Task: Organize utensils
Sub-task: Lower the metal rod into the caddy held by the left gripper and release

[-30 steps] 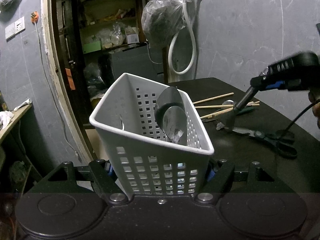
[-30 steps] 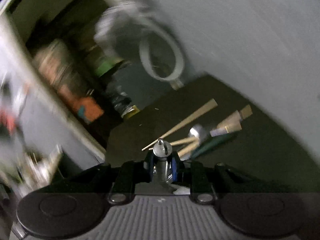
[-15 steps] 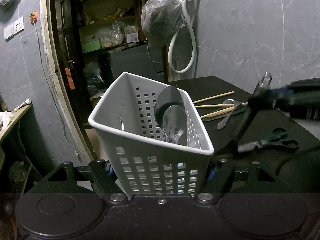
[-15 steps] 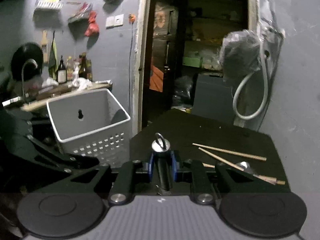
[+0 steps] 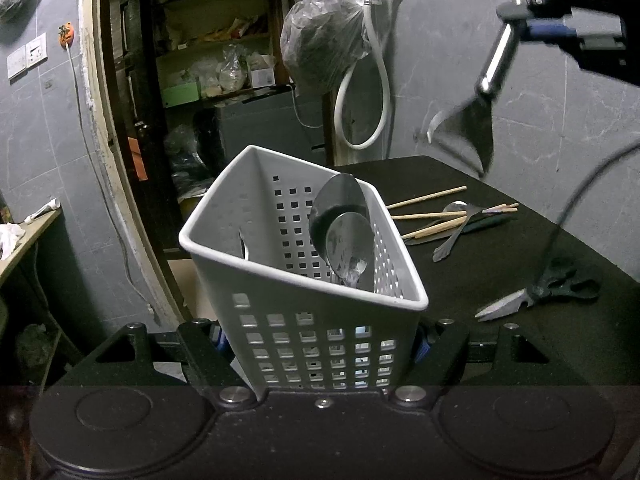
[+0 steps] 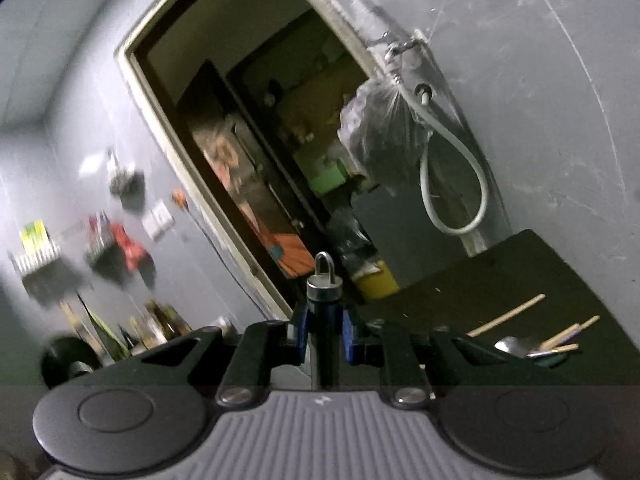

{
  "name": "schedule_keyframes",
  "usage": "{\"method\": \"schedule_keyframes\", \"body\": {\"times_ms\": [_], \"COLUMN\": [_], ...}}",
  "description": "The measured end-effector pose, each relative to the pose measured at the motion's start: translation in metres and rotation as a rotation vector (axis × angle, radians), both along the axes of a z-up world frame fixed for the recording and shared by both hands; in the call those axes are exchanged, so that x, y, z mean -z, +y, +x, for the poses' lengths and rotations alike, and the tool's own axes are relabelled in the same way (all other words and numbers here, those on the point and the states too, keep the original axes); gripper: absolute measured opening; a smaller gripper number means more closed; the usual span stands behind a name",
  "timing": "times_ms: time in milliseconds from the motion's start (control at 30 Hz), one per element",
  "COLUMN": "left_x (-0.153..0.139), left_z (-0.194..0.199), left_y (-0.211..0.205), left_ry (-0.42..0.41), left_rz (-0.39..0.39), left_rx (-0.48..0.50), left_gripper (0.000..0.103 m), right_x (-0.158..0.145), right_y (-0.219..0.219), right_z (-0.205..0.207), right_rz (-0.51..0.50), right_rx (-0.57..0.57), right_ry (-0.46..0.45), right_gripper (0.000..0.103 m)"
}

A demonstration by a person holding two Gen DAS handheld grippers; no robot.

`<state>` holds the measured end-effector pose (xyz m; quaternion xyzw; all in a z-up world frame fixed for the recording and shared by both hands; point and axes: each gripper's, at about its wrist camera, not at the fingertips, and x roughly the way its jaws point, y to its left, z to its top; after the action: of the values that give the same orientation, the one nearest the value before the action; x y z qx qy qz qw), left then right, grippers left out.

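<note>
My left gripper (image 5: 320, 342) is shut on the lower walls of a white perforated basket (image 5: 280, 268), which tilts away from me. Two steel ladles (image 5: 346, 240) stand inside it against the right wall. High at the upper right of the left wrist view, my right gripper (image 5: 552, 32) is shut on the handle of a metal spatula (image 5: 468, 132), whose blade hangs down above the table. In the right wrist view the spatula handle's ringed end (image 6: 323, 284) sticks out between the blue pads of my right gripper (image 6: 324, 332).
On the black table (image 5: 500, 344) lie wooden chopsticks (image 5: 428, 196), a steel spoon (image 5: 452, 232) and black-handled scissors (image 5: 540, 296). A white hose and a bagged bundle (image 5: 320, 48) hang on the grey wall. An open doorway with shelves is at the left.
The right gripper has lifted the spatula from the table beside the scissors up to well above the basket and has tilted. The left gripper and basket have stayed still.
</note>
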<state>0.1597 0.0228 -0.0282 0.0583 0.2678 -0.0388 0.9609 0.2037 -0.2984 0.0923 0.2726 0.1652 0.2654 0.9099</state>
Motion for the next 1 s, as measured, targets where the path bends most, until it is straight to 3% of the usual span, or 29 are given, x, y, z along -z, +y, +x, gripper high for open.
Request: {"method": "schedule_keyframes", "body": {"times_ms": [267,600,1000], "left_x": [0.001,0.0,-0.001], "left_z": [-0.001,-0.002,-0.002], "left_y": [0.0,-0.002,-0.002], "left_ry": [-0.003,-0.005,-0.005], "left_rz": [-0.002,-0.005,-0.007], "left_rx": [0.001,-0.002,-0.001], "left_gripper": [0.078,0.078,0.078], "right_x": [-0.022,-0.038,-0.003], "right_y": [0.015,0.063,0.116], "right_z": [0.016,0.015,0.01], "right_rz": [0.004,0.029,-0.075], "right_rx": [-0.03,-0.192,-0.306], "right_ry": [-0.076,-0.144,-0.102], "right_gripper": [0.019,0.019,0.02]}}
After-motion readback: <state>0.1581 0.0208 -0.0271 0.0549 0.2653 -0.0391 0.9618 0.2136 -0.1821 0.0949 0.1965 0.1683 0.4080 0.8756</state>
